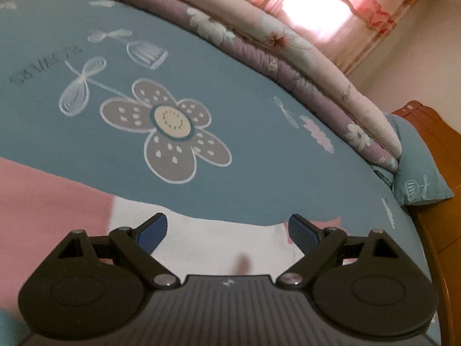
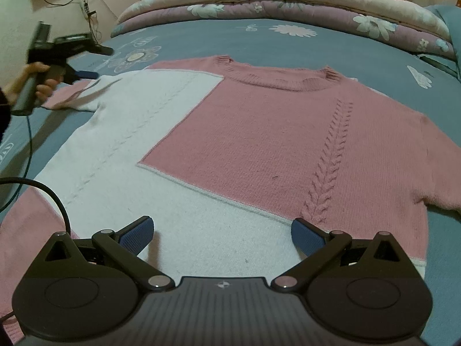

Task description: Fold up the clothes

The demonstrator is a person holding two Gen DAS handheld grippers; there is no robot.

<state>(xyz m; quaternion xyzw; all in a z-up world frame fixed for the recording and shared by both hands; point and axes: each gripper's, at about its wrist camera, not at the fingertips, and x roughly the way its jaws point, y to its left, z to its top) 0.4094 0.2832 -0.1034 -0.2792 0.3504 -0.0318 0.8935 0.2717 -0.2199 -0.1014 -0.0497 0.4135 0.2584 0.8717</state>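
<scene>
One pink-and-white sweater [image 2: 245, 132], spread flat on the blue bedsheet [image 2: 302, 43]. Left gripper [image 1: 229, 230]: wide, empty, at the left sleeve [image 2: 75, 95]. Right gripper [image 2: 222, 236]: wide, empty, over the hem. Advice: pinch the sleeve edge fully, then fold it inward without dragging the body.

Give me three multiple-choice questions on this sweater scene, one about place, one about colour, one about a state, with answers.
1. Where does the sweater lie?
A. spread on the blue bedsheet
B. hung on a chair
C. in a basket

2. Which colours make up the sweater?
A. green and black
B. pink and white
C. all blue

3. How stands the right gripper?
A. shut on a sleeve
B. out of view
C. open, holding nothing

Answers: 1 A, it lies flat on the flowered sheet; 2 B, pink and white knit panels show; 3 C, its blue pads stand wide apart above the hem.
</scene>
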